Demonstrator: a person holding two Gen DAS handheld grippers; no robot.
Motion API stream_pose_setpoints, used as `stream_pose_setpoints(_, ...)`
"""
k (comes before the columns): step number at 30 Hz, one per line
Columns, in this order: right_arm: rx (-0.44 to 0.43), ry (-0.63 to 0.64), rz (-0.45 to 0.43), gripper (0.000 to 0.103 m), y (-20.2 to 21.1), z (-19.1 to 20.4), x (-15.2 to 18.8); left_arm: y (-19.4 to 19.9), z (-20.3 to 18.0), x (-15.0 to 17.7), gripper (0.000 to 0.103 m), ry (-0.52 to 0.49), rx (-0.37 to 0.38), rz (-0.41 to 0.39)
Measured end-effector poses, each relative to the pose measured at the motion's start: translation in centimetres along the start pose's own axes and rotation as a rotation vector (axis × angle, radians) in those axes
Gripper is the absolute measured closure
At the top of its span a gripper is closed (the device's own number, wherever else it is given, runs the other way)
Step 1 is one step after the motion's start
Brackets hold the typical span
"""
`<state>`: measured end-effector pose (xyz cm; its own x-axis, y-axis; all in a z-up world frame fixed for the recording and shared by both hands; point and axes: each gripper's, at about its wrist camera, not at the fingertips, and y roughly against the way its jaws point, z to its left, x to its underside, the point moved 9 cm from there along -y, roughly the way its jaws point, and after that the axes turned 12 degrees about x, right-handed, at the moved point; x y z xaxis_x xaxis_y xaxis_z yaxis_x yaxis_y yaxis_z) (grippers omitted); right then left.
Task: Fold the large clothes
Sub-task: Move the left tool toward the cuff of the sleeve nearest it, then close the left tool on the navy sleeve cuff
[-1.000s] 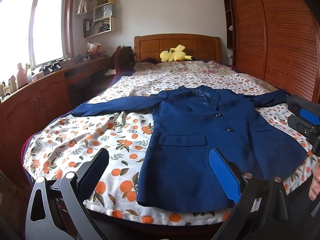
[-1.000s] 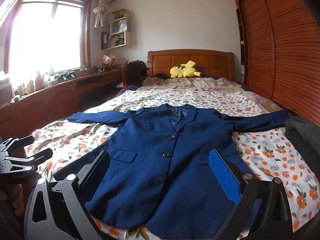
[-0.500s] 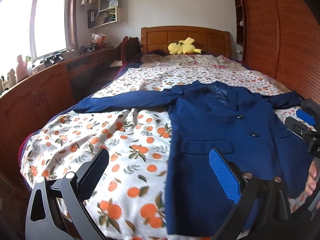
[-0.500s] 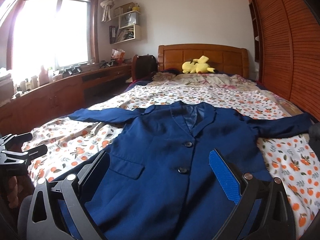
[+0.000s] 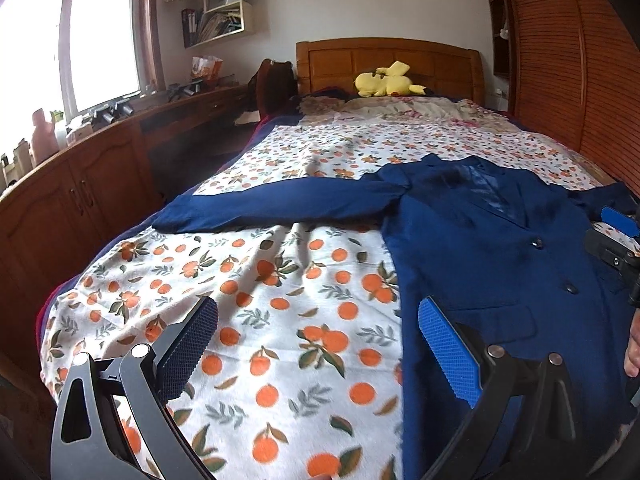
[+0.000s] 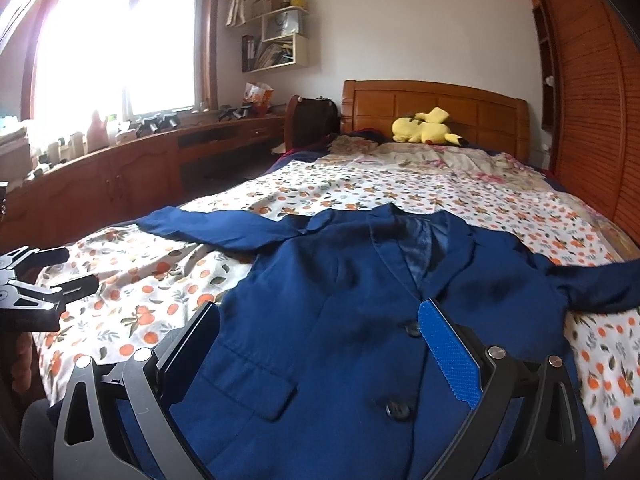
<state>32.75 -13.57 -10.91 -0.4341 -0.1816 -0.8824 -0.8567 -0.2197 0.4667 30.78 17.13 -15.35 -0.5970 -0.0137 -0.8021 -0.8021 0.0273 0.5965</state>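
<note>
Daylight floods through a window (image 6: 116,40) above a long wooden cabinet (image 6: 120,176); a wooden headboard (image 6: 436,112), wall shelf (image 6: 280,40) and slatted wardrobe doors (image 6: 592,100) frame the white-walled bedroom

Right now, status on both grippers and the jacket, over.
Left gripper open, over bedsheet. Right gripper open, over jacket front. Blue jacket flat, buttoned, sleeves spread, unfolded. Nothing on it.
</note>
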Motion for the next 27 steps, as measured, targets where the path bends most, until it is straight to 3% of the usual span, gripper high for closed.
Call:
stream_pose_setpoints(6, -0.029, 0.034, 0.033, 0.007, -3.2, 1.2, 1.1, -2.9, 2.3, -0.5, 0.002, 0.018, -0.010, 0.038)
stream_pose_setpoints(14, -0.076, -0.005, 0.093, 0.007, -5.2, 1.1, 2.6, -7.5, 6.3, -2.0, 0.002, 0.084, 0.040, 0.084)
stream_pose_setpoints(22, -0.076, -0.014, 0.124, 0.007, -6.0, 0.9, 3.6, -13.0, 12.5, -5.6, 0.002, 0.220, 0.060, 0.091)
stream_pose_setpoints(27, -0.075, -0.013, 0.134, 0.007, -6.3, 0.9, 3.8, -16.5, 16.8, -7.0, 0.015, 0.301, 0.041, 0.110)
